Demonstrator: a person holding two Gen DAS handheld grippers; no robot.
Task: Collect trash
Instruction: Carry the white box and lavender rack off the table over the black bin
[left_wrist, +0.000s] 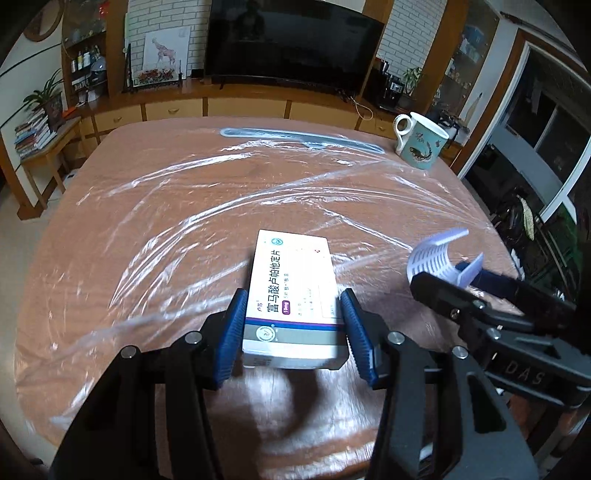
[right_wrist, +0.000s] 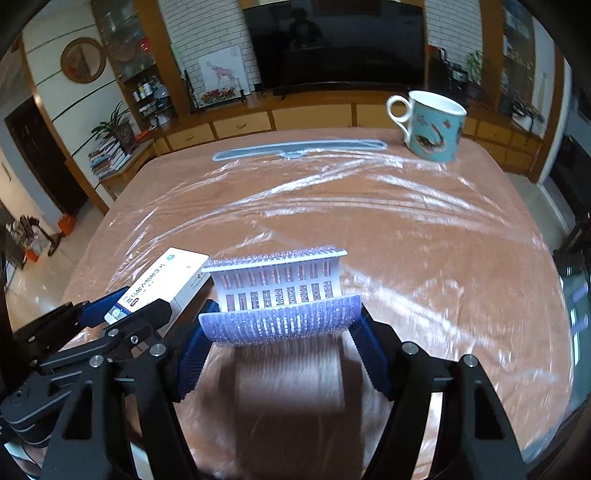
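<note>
My left gripper (left_wrist: 291, 328) is shut on a white medicine box (left_wrist: 293, 291) with Chinese print, held above the table. The box also shows in the right wrist view (right_wrist: 162, 284), at the left, between the left gripper's fingers. My right gripper (right_wrist: 280, 332) is shut on a curved white-and-purple plastic piece with slots (right_wrist: 282, 295), held above the table. That piece also shows in the left wrist view (left_wrist: 439, 258), at the right, in the right gripper (left_wrist: 465, 277).
The table (left_wrist: 147, 221) is covered with wrinkled clear plastic film. A teal patterned mug (right_wrist: 432, 125) stands at the far right corner. A long grey strip (right_wrist: 295, 149) lies along the far edge. Cabinets and a TV stand behind.
</note>
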